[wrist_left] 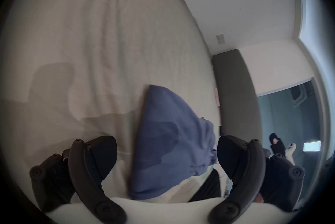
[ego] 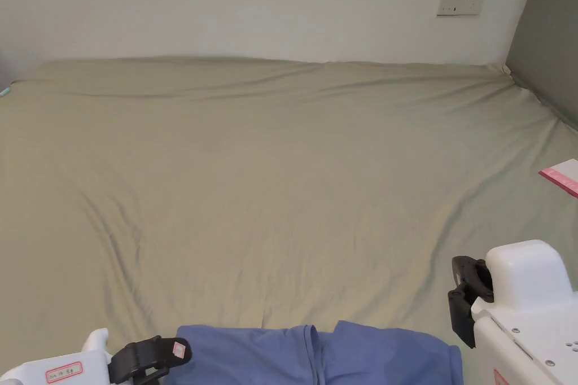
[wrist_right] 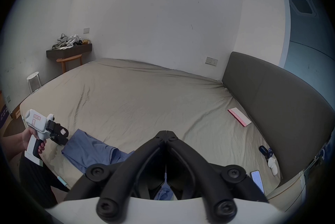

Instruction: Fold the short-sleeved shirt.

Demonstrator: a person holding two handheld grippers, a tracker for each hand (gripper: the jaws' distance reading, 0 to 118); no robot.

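A blue short-sleeved shirt (ego: 316, 355) lies bunched on the beige bed sheet (ego: 271, 177) at the near edge. In the right gripper view the shirt (wrist_right: 87, 150) spreads to the lower left, and a strip of blue shows low behind the jaws. My left gripper (ego: 169, 353) hovers at the shirt's left edge; in its own view the left gripper (wrist_left: 165, 140) is open, jaws wide apart with the shirt (wrist_left: 172, 137) lying between and beyond them. A hand holds the left gripper (wrist_right: 61, 135). My right gripper (wrist_right: 165, 131) is shut, tips together, nothing seen pinched. The right gripper (ego: 465, 290) hangs above the shirt's right end.
A pink and white card (ego: 561, 176) lies at the bed's right side, near the grey headboard (wrist_right: 272, 100). A phone (wrist_right: 257, 180), keys and a small white object (wrist_right: 272, 164) sit at the near right corner. A stool (wrist_right: 33, 79) and a wall shelf (wrist_right: 68, 50) stand beyond the bed.
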